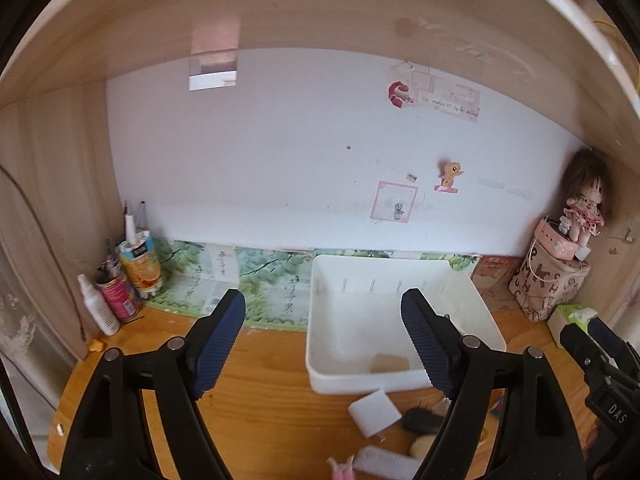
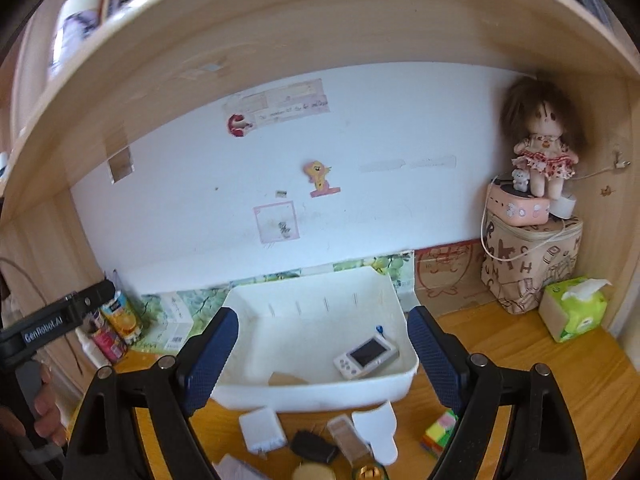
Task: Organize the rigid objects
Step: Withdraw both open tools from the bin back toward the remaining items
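Both grippers are raised above the wooden desk (image 2: 560, 364) and tilted a little downward toward the back wall. The left gripper (image 1: 324, 340) has its jaws spread wide with nothing between them, and the right gripper (image 2: 322, 356) stands just as wide and just as empty.

Ahead of both sits the white bin (image 2: 320, 394), rectangular with rounded corners and shallow slots along its far wall. Seen from the right wrist, it lies straight ahead between the jaws; seen from the left wrist (image 1: 316, 368), it lies ahead and toward the right finger.

Inside the bin, near its front right corner, rests a small white camera (image 2: 366, 356) with a dark screen, lying flat and turned at an angle — only the right wrist view shows it, since the right finger blocks that spot in the left view.

Below the bin, nearer the grippers, loose things lie on the desk: a white charger (image 2: 262, 432), a black car key (image 2: 314, 448), a clear plastic case (image 2: 348, 438) and a coloured cube (image 2: 438, 432) beside the right finger.

The left view alone shows a white spray bottle (image 1: 98, 308) far to the left, and the right gripper's black body at its right edge. The right view shows a hand (image 2: 46, 408) gripping the left handle.
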### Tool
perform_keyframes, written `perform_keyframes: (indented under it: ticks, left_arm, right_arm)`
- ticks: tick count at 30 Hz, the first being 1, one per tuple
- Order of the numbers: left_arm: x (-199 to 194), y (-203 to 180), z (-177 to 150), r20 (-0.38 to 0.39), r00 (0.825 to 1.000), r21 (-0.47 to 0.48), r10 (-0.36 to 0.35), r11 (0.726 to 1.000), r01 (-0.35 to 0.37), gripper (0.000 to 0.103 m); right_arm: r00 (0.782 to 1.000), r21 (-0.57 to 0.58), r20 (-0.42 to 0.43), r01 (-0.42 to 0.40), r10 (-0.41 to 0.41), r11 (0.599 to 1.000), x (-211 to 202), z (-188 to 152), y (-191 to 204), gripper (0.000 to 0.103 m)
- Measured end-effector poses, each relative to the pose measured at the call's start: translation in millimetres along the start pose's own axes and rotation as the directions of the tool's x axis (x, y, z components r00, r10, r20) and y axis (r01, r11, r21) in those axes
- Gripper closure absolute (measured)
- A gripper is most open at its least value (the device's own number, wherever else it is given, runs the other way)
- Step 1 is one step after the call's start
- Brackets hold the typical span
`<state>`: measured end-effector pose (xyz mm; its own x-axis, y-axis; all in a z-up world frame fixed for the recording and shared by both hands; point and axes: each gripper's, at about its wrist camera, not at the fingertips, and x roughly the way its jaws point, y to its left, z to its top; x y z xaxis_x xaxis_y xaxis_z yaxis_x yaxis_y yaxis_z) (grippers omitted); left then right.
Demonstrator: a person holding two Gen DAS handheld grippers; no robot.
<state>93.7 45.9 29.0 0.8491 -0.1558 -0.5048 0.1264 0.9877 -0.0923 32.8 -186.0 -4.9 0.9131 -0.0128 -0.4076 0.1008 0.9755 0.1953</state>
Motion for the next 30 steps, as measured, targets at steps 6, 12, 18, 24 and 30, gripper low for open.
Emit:
perform_keyframes:
  ticks: [6,12,18,24,30]
  left_arm:
    - [-25.7,13.3,-15.5,0.020,1.000,-0.021,0.010,1.000,-0.010,0.020]
    - [-36.3,25.7,-35.7,-0.043,0.999,-0.056,0.032,0.998,-0.034,0.020]
    - [-33.7,27.4,-60.3,-0.137,0.989,-0.058,0.049,0.997,-0.057,0.020]
    - [-18.9,26.9,-84.1,-0.267,0.962,-0.056,0.053,0.996,-0.070,0.020]
    - [7.8,18.9,-105.0,-0.422,0.906,-0.041,0.041,0.997,-0.065,0.020]
  right_arm:
    - [1.000,-0.017,-0.025,0.007,-0.007,1.000,-27.6,-22.8,8.4,0.016]
    - [0.997,-0.023,-0.083,-0.005,0.003,1.000,-46.2,-46.8,8.5,0.016]
    - [0.986,-0.024,-0.168,-0.013,0.009,1.000,-50.4,-79.3,0.9,0.016]
    - [0.968,-0.029,-0.250,-0.029,0.021,0.999,-43.7,-110.9,-5.6,0.016]
    - [0.935,-0.076,-0.352,-0.069,0.038,0.995,-30.5,-134.3,0.2,0.016]
